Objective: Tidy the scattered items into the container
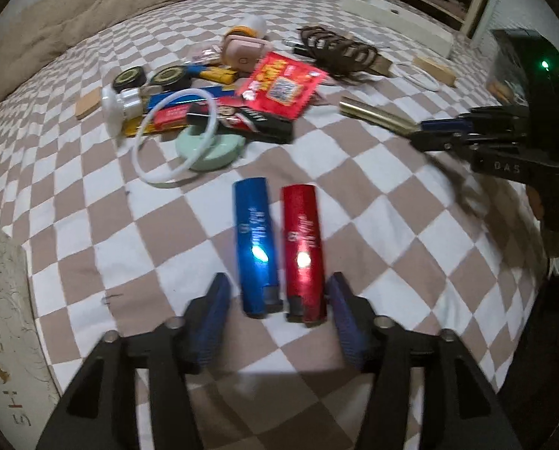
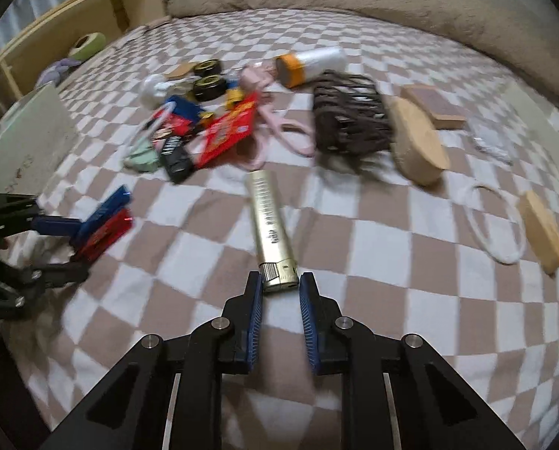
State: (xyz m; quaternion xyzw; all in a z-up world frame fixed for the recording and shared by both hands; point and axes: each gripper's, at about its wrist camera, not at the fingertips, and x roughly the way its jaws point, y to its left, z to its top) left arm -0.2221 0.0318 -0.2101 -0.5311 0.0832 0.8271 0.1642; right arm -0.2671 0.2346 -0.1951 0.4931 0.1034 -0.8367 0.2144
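Near the red packet (image 1: 279, 84), the wide-spread left gripper (image 1: 277, 300) brackets two lighters (image 1: 279, 251) while the right gripper (image 2: 279, 285) narrowly straddles the gold lighter (image 2: 270, 221), probably needing closure.

You have three lighters on the bed: one blue lighter (image 1: 256, 247), one red lighter (image 1: 304, 253) and one gold lighter (image 2: 272, 228). Count two round black tins (image 2: 209, 83) side by side, two white cord loops (image 1: 174, 138), one red packet (image 1: 281, 84), one mint-green disc (image 1: 212, 150), one brown wire basket (image 2: 349, 118) and one orange-capped bottle (image 2: 309, 63). Several wooden pieces lie about; blur hides their exact number.
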